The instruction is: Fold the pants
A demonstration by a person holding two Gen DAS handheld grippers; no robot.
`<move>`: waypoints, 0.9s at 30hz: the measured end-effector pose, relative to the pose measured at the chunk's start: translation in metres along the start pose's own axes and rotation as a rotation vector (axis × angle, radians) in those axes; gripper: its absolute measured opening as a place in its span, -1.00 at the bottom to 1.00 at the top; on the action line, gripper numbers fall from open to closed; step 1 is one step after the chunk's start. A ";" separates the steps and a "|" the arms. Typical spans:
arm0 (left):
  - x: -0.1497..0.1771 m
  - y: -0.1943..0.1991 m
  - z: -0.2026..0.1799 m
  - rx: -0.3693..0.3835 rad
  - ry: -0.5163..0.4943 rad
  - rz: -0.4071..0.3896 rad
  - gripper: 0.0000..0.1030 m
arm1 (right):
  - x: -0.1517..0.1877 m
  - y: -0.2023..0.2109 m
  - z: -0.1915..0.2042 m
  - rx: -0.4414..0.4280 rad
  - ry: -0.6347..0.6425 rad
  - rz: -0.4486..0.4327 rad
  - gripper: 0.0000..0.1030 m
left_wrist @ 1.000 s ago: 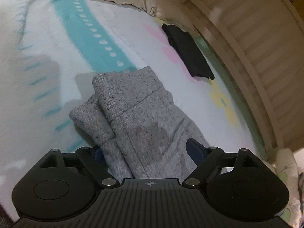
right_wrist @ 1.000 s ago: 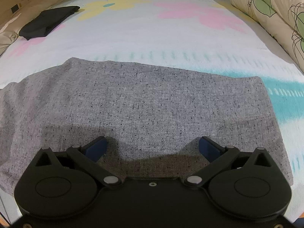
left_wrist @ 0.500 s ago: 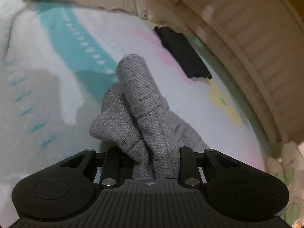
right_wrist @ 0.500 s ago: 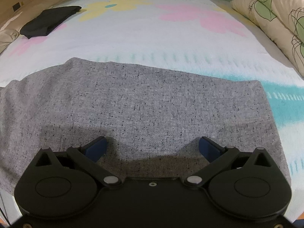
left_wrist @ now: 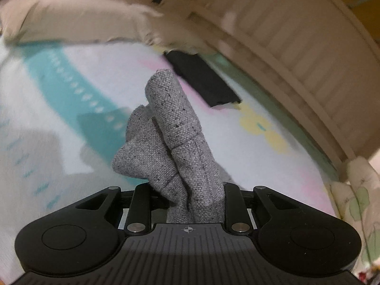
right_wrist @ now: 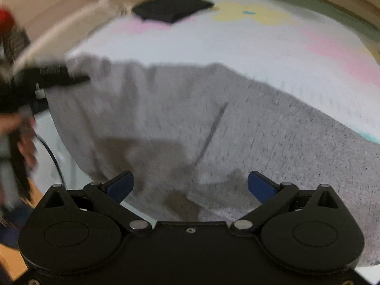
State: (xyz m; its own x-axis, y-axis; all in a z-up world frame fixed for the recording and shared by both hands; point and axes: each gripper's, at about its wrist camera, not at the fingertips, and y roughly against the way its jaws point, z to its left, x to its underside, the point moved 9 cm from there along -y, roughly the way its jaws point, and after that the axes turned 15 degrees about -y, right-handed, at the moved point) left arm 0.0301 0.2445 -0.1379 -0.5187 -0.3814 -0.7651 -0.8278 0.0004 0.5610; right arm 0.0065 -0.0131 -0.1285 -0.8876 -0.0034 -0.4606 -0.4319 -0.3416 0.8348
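Grey speckled knit is bunched between the jaws of the left gripper (left_wrist: pixel 187 204), which have just been closing and now stand clamped on a gathered end of the pants (left_wrist: pixel 175 142). The cloth rises out of the grip as two thick rolled folds, standing up off the bed sheet (left_wrist: pixel 47 123) rather than lying flat. Judging by that, this end is pinched so it can be carried over onto the rest of the garment for a fold.

The right gripper (right_wrist: pixel 190 185) has its jaws wide apart, blue pads showing on either side with nothing between them. It hangs above the broad middle of the pants, which spread flat across the sheet below it in the right wrist view, blurred by motion. A dark seam or drawstring line runs slantwise across the cloth there. At the left edge of that view the left gripper's black fingers are seen biting the far end of the fabric, a person's hand (right_wrist: pixel 23 137) behind them. The free gripper probably needs its own hold on this edge before the fold can go over evenly.

Farther out on the bed, well apart from the pants, lies a black folded garment (left_wrist: pixel 201 80) near the slatted wooden bed frame (left_wrist: pixel 308 54), with a beige pillow (left_wrist: pixel 71 21) along the top.
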 end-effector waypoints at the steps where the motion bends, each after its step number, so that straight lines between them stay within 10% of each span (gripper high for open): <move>1: -0.003 0.005 -0.005 0.003 -0.024 -0.011 -0.57 | -0.007 0.006 -0.002 -0.016 -0.030 -0.016 0.98; 16: -0.037 0.094 -0.196 0.111 -0.500 -0.231 -0.57 | -0.044 0.038 -0.168 0.220 -0.557 0.000 0.98; 27: 0.142 0.009 -0.359 0.155 -0.997 0.046 -0.57 | -0.073 0.127 -0.276 0.272 -0.791 -0.235 0.99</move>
State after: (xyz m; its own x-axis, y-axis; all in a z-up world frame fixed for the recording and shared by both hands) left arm 0.0256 -0.1416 -0.1285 -0.4343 0.5690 -0.6984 -0.7843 0.1424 0.6038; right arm 0.0607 -0.3161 -0.0722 -0.5776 0.7280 -0.3694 -0.5515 -0.0143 0.8341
